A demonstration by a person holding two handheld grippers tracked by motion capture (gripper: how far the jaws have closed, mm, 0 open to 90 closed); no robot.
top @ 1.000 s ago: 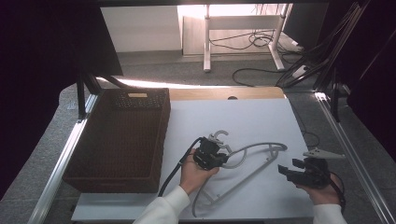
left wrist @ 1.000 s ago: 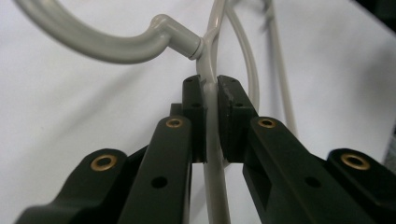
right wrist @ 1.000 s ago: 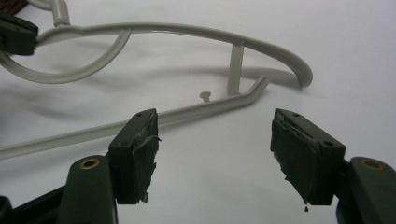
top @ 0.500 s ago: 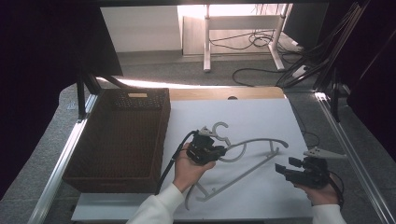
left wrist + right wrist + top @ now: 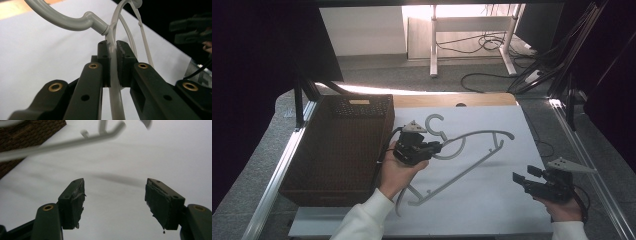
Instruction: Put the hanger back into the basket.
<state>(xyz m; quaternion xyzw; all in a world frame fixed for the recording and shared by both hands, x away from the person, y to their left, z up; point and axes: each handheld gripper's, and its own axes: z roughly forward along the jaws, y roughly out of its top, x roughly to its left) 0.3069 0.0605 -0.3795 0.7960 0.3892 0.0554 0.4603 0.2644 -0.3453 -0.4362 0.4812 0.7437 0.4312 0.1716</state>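
Since a second ago the left claw [image 5: 435, 148] has lifted and swung the hanger [image 5: 472, 150] toward the basket, so that the hook now sits higher and farther left over the desk [image 5: 512, 120], while the right claw [image 5: 523, 179] has barely shifted. In the left gripper view the left claw [image 5: 113, 53] is clamped on the hanger [image 5: 75, 21], its two black jaws pressed flat against the thin grey shoulder bar just below the neck where the hook bends away. The right claw [image 5: 115, 192] stands wide apart with nothing between its jaws, low over the white desk [image 5: 120, 165] near the right front corner. From the high view, the hanger's hook points up and toward the far edge of the desk, and its long axis runs diagonally from the near left, by the person's left hand [image 5: 397, 172], to the far right. A dark woven basket [image 5: 337, 145] sits at the left of the desk, just beside the left hand.
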